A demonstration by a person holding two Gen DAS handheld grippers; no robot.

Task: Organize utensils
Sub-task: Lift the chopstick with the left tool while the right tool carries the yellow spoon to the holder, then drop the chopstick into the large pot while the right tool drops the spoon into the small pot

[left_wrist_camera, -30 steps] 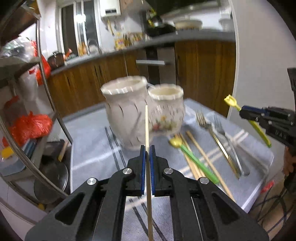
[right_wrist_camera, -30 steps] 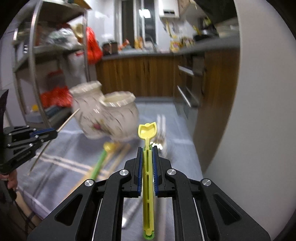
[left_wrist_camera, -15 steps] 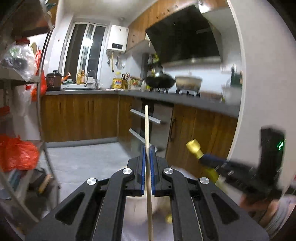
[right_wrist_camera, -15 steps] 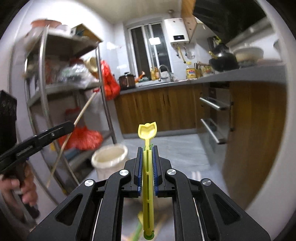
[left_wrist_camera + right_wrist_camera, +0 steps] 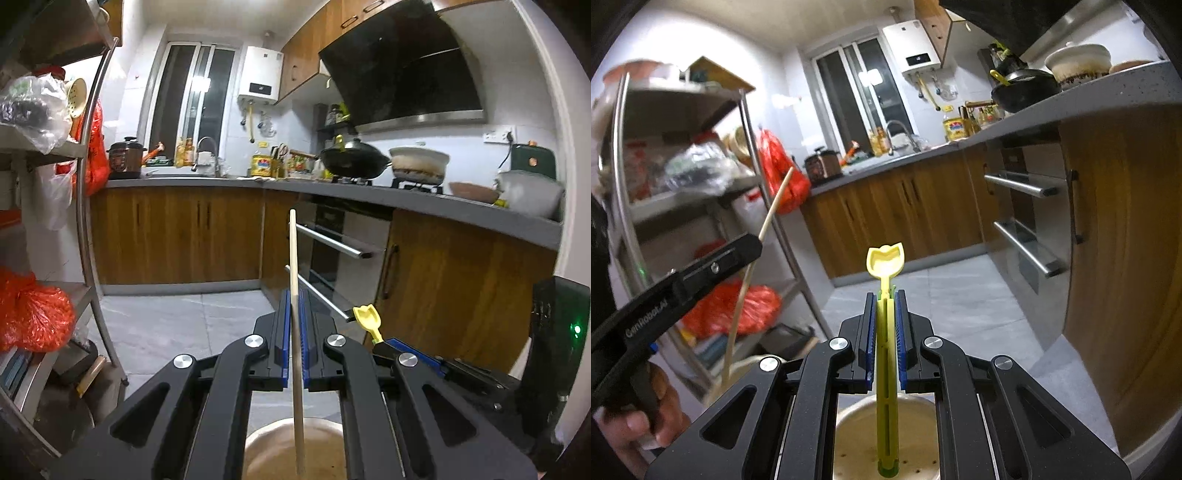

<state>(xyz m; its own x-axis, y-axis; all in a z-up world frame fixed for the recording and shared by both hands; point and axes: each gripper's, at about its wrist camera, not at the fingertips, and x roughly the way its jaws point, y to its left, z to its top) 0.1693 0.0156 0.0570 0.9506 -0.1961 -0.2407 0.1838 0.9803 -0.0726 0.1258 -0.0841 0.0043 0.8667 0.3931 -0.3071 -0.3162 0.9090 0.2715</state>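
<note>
My left gripper is shut on a wooden chopstick held upright; its lower end points into the mouth of a cream holder cup right below. My right gripper is shut on a yellow-green plastic spoon, bowl end up, with its handle end down inside a second cream cup. The left gripper and its chopstick show at the left of the right wrist view. The right gripper and spoon show at the right of the left wrist view.
A metal shelf rack with red bags stands to the left. Wooden kitchen cabinets and an oven with bar handles run behind and to the right, under a grey counter. Grey tiled floor lies beyond.
Both grippers have tilted upward from looking down at the table to level, and now hold their utensils upright over the cups. The table with forks and chopsticks has left view.
</note>
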